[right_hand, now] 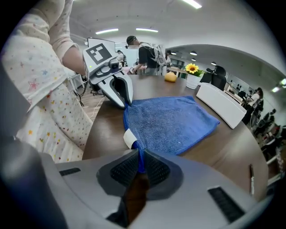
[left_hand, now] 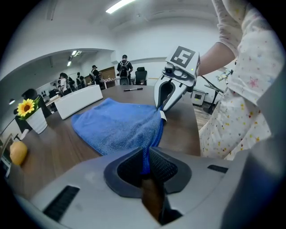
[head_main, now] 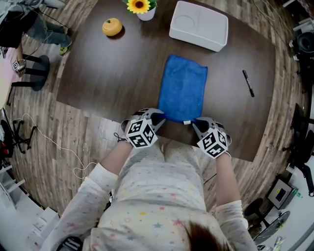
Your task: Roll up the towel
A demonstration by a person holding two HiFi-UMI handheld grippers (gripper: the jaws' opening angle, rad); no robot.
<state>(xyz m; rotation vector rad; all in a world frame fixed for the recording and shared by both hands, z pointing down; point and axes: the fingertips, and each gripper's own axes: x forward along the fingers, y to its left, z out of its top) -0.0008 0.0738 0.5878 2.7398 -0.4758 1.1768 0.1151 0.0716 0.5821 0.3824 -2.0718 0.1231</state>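
While the person leans over the near edge of the dark table (head_main: 108,73), the head view shows the blue towel (head_main: 182,88) lying flat and unrolled in the middle of it, its long side running away from the person. The left gripper (head_main: 158,117) sits at the towel's near left corner and the right gripper (head_main: 196,123) at its near right corner. Beyond the towel stands a white tray (head_main: 198,25). A sunflower (head_main: 139,6) in a white pot and a small yellow fruit (head_main: 112,26) are at the far left, and a black pen (head_main: 248,83) lies well apart to the right.

From the left gripper view, the jaws are pressed together on the towel's corner, with a strip of blue cloth pinched between the ribbed pads. The rest of the towel spreads flat towards the tray. The right gripper shows across the near hem, its tips closed on the other corner just beside a small white label (left_hand: 163,117). People (left_hand: 124,69) stand in the room behind.

From the right gripper view, the jaws are likewise clamped on blue cloth, right next to the label. The near hem is lifted slightly between the two grippers, and the left gripper pinches the far end of it.
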